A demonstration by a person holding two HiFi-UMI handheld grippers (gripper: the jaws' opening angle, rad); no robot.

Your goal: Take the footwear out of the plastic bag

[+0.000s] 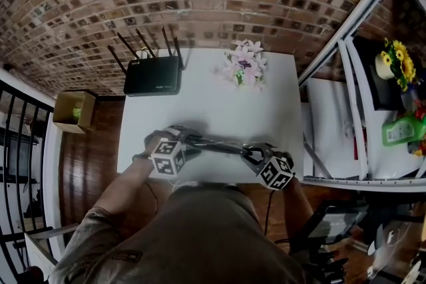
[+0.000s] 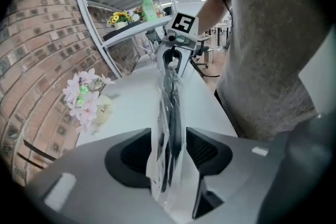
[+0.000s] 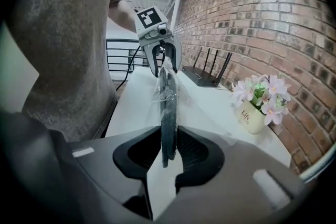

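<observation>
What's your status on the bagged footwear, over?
Left gripper open, plastic bag between its jaws. Right gripper shut on bag's other end, footwear inside. Router, flowers apart, farther back on table.

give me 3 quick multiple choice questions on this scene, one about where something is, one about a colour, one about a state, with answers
1. Where on the table is the router?
A. near right edge
B. far left corner
C. centre

2. What colour are the flowers on the table?
A. pale pink
B. blue
C. orange

3. What is the right gripper doing?
A. open and empty
B. lying on the table
C. fingers closed on the plastic bag

1 B: the head view shows it at the far left.
2 A: the petals are pale pink.
3 C: the right gripper view shows both fingers pressing the bag.
</observation>
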